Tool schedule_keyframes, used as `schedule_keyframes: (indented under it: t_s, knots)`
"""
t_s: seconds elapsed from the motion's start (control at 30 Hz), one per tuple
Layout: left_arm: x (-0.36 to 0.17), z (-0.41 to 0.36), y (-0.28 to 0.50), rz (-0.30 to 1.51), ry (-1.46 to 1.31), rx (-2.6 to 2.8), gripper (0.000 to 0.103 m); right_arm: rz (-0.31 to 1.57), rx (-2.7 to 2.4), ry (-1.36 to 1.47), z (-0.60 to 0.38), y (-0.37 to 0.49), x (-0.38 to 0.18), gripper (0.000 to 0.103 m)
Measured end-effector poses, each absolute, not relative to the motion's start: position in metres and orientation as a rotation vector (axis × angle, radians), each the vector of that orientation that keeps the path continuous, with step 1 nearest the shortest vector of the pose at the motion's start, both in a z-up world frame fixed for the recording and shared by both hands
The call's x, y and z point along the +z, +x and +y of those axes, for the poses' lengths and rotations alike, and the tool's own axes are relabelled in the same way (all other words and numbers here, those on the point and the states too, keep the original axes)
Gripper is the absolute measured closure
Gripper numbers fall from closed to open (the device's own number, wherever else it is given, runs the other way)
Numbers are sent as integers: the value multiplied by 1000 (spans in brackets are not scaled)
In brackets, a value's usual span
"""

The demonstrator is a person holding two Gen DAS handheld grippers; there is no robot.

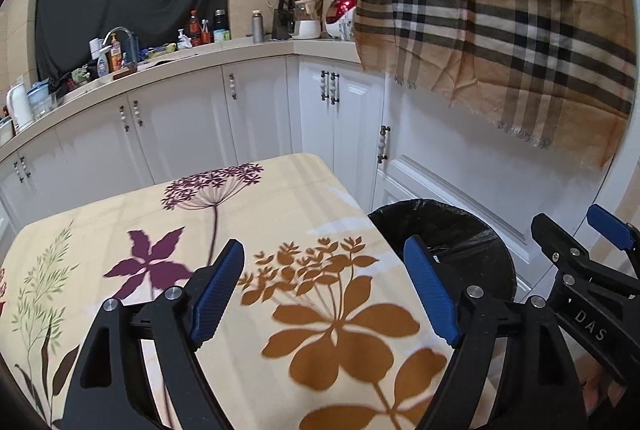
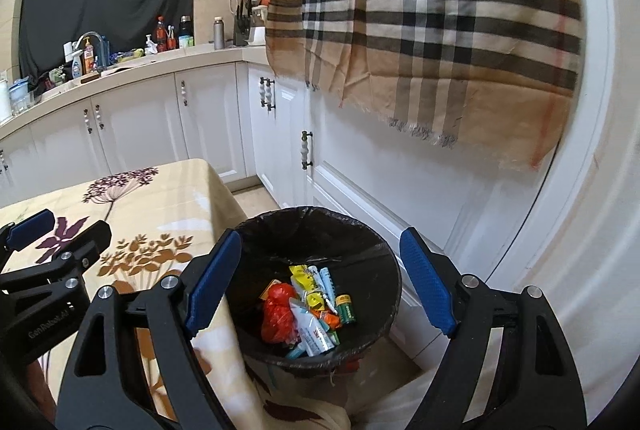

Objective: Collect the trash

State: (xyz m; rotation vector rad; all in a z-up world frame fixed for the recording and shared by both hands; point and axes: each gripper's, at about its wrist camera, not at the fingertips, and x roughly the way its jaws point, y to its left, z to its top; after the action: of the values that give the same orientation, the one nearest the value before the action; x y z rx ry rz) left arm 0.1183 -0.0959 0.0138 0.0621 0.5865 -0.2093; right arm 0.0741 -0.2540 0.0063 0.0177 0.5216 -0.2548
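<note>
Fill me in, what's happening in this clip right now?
A person with two handheld grippers is collecting trash in a kitchen. The right gripper hangs over the black-lined trash bin, jaws open and empty. The bin already holds a red wrapper, a green battery and some tubes and packets. The left gripper is over the floral tablecloth, jaws also open and empty. No trash shows on the visible part of the table.

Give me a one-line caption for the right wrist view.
Open right gripper above the black-lined trash bin holding wrappers and a battery.
</note>
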Motion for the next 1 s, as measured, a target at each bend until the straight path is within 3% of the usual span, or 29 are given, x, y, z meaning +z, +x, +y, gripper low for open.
schedule_keyframes:
  t_s: [1.0]
  knots:
    - [41,-57,53,532,-1,-188,20,455,-227,-28,-223,5,39,23]
